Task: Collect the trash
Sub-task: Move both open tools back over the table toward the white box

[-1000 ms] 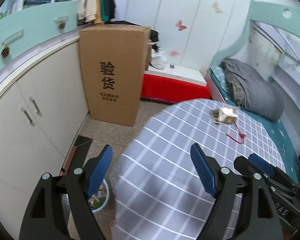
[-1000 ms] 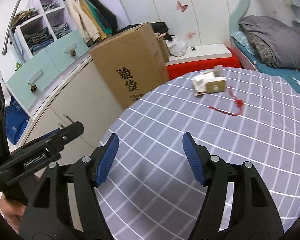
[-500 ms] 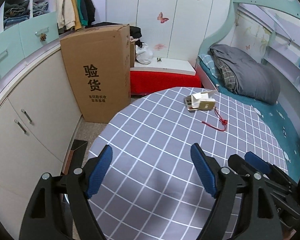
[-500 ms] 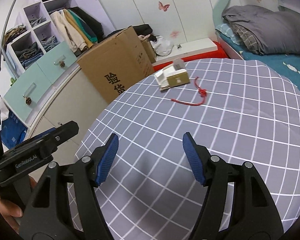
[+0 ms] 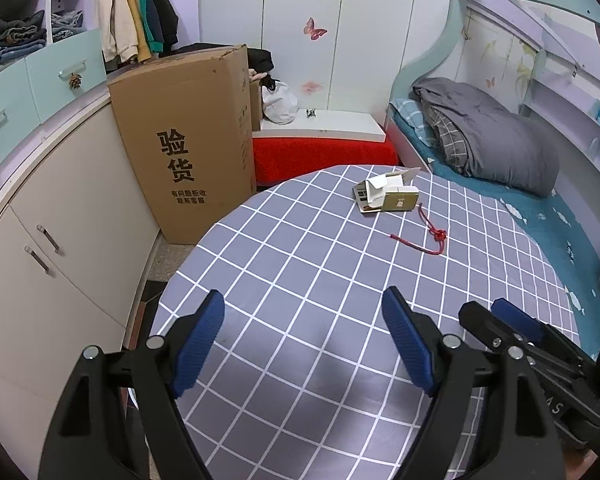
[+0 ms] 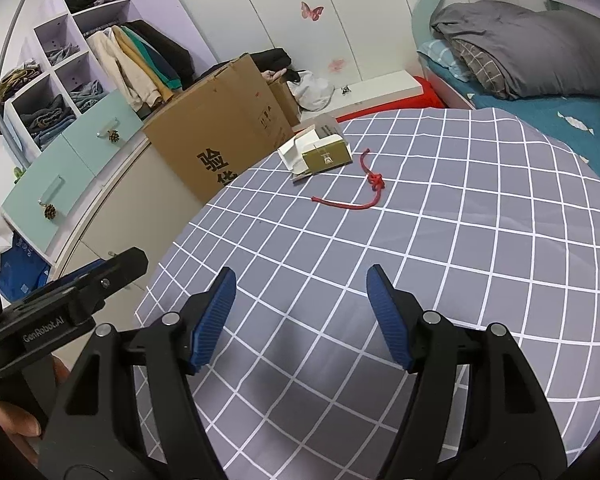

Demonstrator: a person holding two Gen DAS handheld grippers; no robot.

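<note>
An opened small cardboard packet (image 5: 386, 196) with a gold-green side lies at the far side of the round table covered in a grey checked cloth (image 5: 320, 280). A knotted red cord (image 5: 430, 236) lies just in front of it. Both also show in the right wrist view, the packet (image 6: 318, 152) and the cord (image 6: 360, 192). My left gripper (image 5: 302, 344) is open and empty over the near part of the table. My right gripper (image 6: 300, 312) is open and empty, to the right of the left one (image 6: 72, 304).
A tall brown cardboard box (image 5: 196, 140) stands on the floor beyond the table's left edge, next to white cabinets (image 5: 60, 220). A red bench (image 5: 324, 152) is behind the table. A bed with a grey quilt (image 5: 484, 132) runs along the right.
Both grippers have swung towards the table and come closer to the packet and cord, which now sit more centrally in both views. A bin seen below at the left is out of view.
</note>
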